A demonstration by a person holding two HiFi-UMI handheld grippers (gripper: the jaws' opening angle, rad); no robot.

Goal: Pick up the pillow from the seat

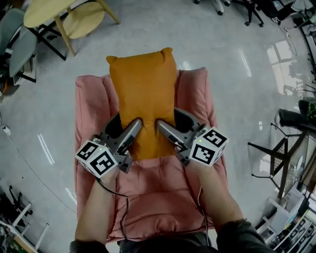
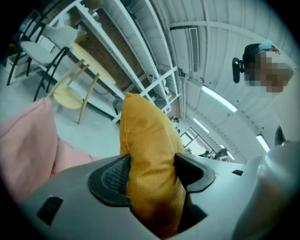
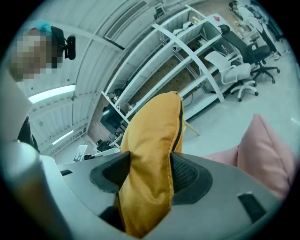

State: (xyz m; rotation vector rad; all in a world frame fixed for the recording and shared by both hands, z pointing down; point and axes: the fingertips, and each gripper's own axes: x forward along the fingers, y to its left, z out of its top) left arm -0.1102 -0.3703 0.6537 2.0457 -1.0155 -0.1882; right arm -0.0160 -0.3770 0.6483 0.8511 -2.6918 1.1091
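Note:
An orange pillow (image 1: pixel 143 94) lies lengthwise over the pink cushioned seat (image 1: pixel 91 108), and its far end reaches past the seat's back edge. My left gripper (image 1: pixel 129 129) is shut on the pillow's near left corner, my right gripper (image 1: pixel 168 129) on its near right corner. In the left gripper view the pillow (image 2: pixel 147 150) fills the gap and both pads of the left gripper (image 2: pixel 150 176) press into the fabric. The right gripper view shows the same: the pillow (image 3: pixel 152 136), with a dark seam along one edge, is squeezed inside the right gripper (image 3: pixel 147 176).
A wooden table (image 1: pixel 47 12) and a round-seated chair (image 1: pixel 84 20) stand at the far left on the grey floor. A black-framed chair (image 1: pixel 284 148) is at the right. White shelving (image 3: pixel 197 56) and office chairs (image 3: pixel 239 72) show in the right gripper view.

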